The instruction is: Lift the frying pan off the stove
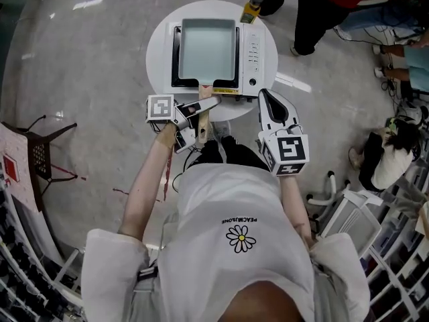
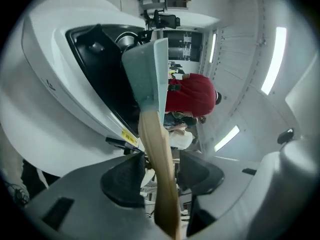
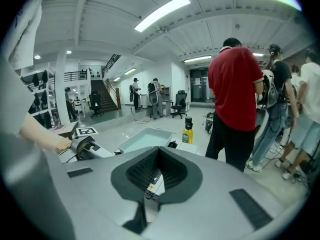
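Observation:
A rectangular pale-teal frying pan (image 1: 206,49) sits on a white portable stove (image 1: 252,52) on a small round white table (image 1: 159,45). Its wooden handle (image 1: 202,118) sticks out over the table's near edge. My left gripper (image 1: 200,110) is turned on its side around that handle. In the left gripper view the handle (image 2: 161,184) runs between the two pads with a thin gap on each side, so the jaws are open. My right gripper (image 1: 267,100) hovers at the stove's near right corner, shut and empty. From the right gripper (image 3: 159,156) view, the pan (image 3: 145,139) lies ahead.
A yellow bottle (image 1: 251,9) stands on the table's far edge, beside the stove. People stand beyond it at the upper right, one in a red shirt (image 3: 235,94). A dark stand (image 1: 40,151) is at the left, and a white rack (image 1: 355,215) at the lower right.

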Demonstrator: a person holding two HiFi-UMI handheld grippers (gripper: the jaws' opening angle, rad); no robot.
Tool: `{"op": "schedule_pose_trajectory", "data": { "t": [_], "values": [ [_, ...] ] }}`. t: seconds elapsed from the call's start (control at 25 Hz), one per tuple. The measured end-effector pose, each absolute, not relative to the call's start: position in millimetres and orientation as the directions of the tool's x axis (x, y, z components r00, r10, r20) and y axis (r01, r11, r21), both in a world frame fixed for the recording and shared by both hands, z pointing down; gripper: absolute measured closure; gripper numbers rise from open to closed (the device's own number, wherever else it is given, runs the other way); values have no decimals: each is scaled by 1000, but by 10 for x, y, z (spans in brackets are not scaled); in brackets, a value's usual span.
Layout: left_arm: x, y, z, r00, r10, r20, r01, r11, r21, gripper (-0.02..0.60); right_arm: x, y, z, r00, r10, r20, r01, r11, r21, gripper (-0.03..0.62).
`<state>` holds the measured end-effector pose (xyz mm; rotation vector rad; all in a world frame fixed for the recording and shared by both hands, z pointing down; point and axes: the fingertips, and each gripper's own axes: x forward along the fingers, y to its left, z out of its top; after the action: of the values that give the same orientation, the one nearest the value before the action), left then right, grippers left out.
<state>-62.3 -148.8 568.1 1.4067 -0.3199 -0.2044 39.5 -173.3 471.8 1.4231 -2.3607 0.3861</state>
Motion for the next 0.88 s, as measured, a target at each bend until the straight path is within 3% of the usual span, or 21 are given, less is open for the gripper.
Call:
{"op": "schedule_pose_trajectory", "data": {
  "t": [0.16,0.44,0.88],
  "values": [
    [-509,-1501,5643,958,-287,19,38,192,981,403,351,-1714,4806,-439,-777,451,-883,466,-58,591],
    [-409,-1496,5700,976,-217,31,13,195,981,560,258,-1653,4875,-461,-756,465,-869,491,-63,591],
    [-393,-1481,5635,975,-221,-21,70,219,973,581,208,-1551,4870,-467,-747,473,-864,500,-63,591]
  ]
}}
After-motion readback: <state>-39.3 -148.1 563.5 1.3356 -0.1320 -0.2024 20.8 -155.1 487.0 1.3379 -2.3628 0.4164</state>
